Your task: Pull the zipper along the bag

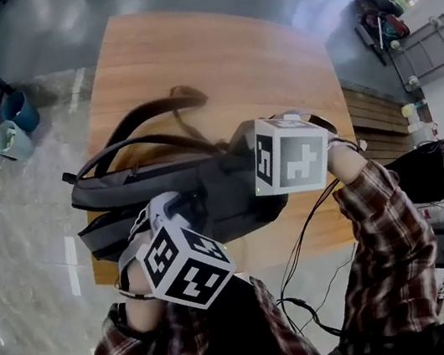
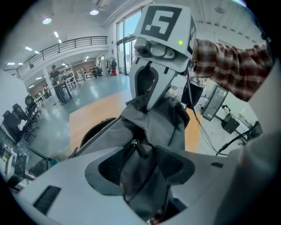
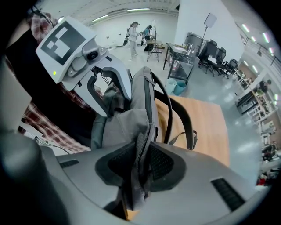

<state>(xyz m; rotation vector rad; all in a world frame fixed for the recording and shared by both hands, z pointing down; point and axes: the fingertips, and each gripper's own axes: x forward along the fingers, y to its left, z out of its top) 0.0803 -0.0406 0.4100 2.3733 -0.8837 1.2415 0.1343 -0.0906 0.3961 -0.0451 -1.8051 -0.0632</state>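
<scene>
Pinching bag (image 3: pixel 131 127) fabric tight with right gripper (image 3: pixel 141 163); left gripper (image 2: pixel 142 163) gaping, zipper pull (image 2: pixel 139 148) between its pads, toward 12 o'clock.

The wooden table (image 1: pixel 208 47) carries one grey backpack (image 1: pixel 147 185) along its near edge, its black straps (image 1: pixel 151 112) lying toward the middle.

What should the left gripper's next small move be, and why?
Probably close the left gripper on the zipper pull: it lies between its open jaws, while the right gripper already pinches a fold of the backpack.
</scene>
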